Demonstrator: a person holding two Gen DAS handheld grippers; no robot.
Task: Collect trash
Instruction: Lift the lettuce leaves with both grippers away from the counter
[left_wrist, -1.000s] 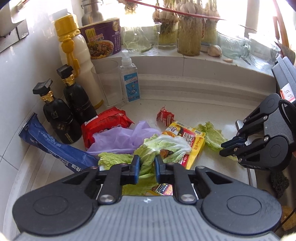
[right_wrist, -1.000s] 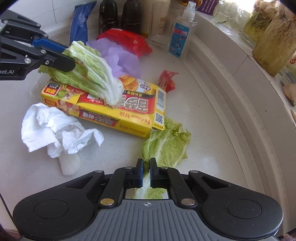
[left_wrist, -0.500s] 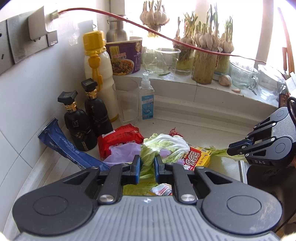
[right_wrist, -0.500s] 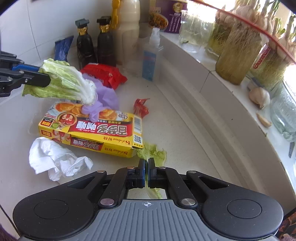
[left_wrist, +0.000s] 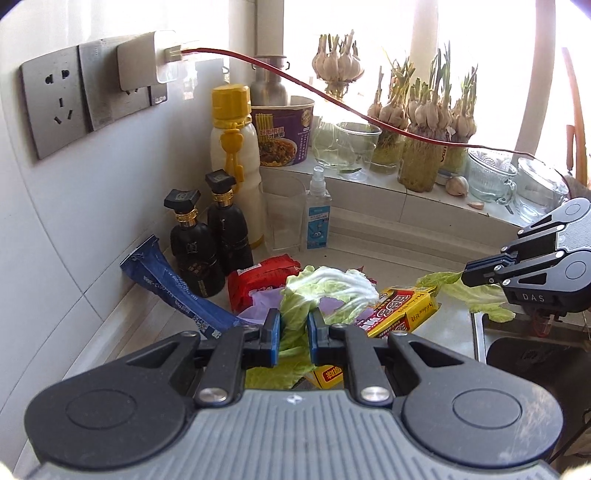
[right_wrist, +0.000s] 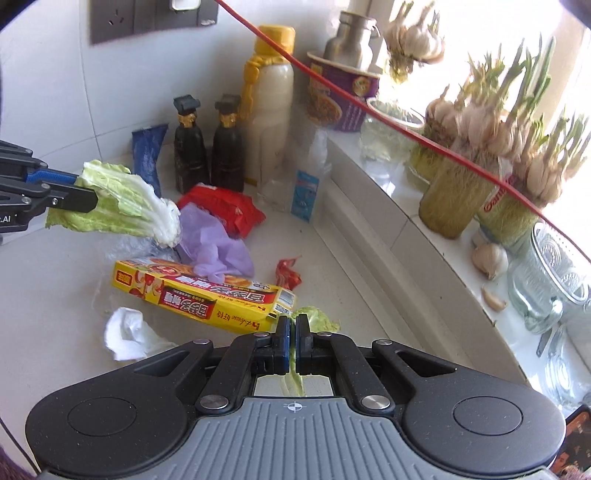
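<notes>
Both grippers have risen off the counter (right_wrist: 55, 295), each clamped on a cabbage leaf: left gripper (left_wrist: 293, 326) on the big leaf (left_wrist: 325, 286), right gripper (right_wrist: 293, 343) on the small leaf (right_wrist: 314, 319). Yellow box (right_wrist: 207, 295), tissue (right_wrist: 125, 334) and wrappers (several) remain uncollected.

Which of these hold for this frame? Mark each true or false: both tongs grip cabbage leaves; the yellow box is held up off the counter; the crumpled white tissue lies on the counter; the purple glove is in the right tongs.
1. Both tongs grip cabbage leaves. True: the left tongs clamp the big cabbage leaf, the right tongs pinch the smaller leaf.
2. The yellow box is held up. False: it lies on the counter.
3. The white tissue lies on the counter. True.
4. The purple glove is in the right tongs. False: it lies ungripped, draped onto the box.
</notes>
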